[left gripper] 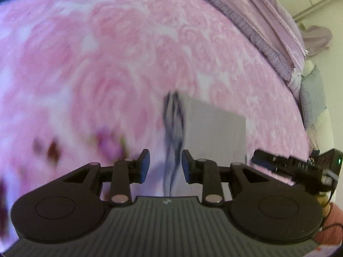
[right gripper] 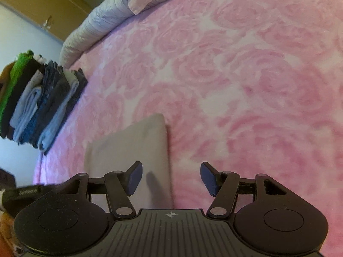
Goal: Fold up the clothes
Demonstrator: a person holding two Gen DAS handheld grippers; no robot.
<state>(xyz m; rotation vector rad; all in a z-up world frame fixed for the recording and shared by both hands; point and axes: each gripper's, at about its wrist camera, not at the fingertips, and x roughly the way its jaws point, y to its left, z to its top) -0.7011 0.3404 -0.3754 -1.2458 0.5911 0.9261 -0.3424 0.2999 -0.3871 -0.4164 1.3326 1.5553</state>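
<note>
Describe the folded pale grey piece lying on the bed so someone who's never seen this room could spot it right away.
Start from the pink rose-patterned bedspread that covers the bed. At its edge stands a stack of folded clothes in green, black and blue. The folded grey garment lies apart from that stack, alone and flat on the bedspread: one plain pale rectangle, where its neighbours are dark, colourful and piled up.

home bedroom, pink rose bedspread [right gripper: 235, 75], pillows [right gripper: 103, 19], stack of folded clothes [right gripper: 40, 105]
</note>
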